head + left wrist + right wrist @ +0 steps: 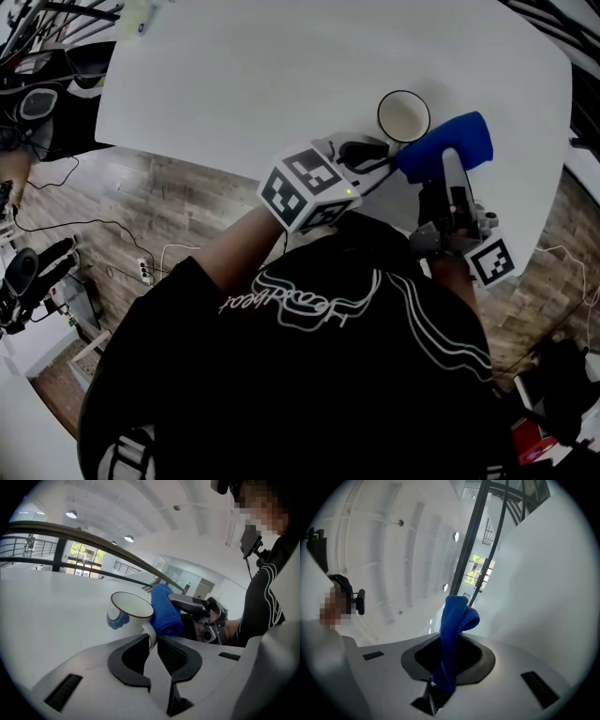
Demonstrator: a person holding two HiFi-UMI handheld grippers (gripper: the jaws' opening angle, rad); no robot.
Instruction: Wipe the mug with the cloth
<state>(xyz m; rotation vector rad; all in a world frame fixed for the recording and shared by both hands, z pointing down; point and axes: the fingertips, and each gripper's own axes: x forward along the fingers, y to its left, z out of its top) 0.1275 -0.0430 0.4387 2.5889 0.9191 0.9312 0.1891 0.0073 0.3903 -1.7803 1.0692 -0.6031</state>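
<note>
A white mug (403,116) with a dark rim stands on the white table (234,75) near its front edge. My left gripper (370,150) reaches it from the left. In the left gripper view the mug (130,610) is upright and its handle (150,634) sits pinched between the jaws of my left gripper (152,641). A blue cloth (448,145) hangs bunched from my right gripper (450,173), just right of the mug and against its side (164,609). In the right gripper view the cloth (456,616) stands up out of the shut right gripper (449,651).
The table's front edge runs just below the mug. Beneath it lies a wooden floor (169,202) with cables and a power strip (143,271). Dark equipment (37,94) crowds the far left. A railing (70,531) shows beyond the table.
</note>
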